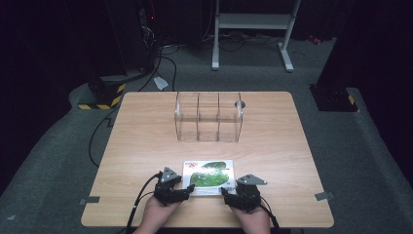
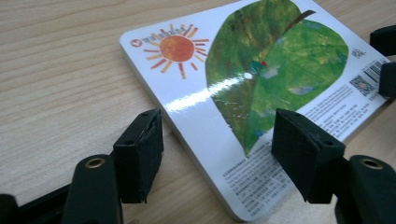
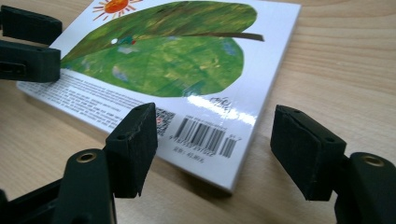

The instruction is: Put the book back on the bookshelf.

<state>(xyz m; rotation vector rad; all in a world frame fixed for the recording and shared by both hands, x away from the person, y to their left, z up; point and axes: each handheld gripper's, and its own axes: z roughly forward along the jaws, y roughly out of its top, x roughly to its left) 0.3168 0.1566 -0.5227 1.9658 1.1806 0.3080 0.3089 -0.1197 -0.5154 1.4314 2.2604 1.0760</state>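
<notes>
A white board book lies flat near the table's front edge, back cover up, with a green leaf, an orange sun and a barcode. My left gripper is at its near left corner. In the left gripper view the gripper is open: one jaw is beside the book's edge over the wood, the other above the cover. My right gripper is at the near right corner. In the right gripper view it stands open astride the barcode corner of the book, with nothing pinched.
A clear box with three compartments stands at the middle back of the wooden table, a small round metal thing at its far right corner. Grey tape marks sit near the front corners.
</notes>
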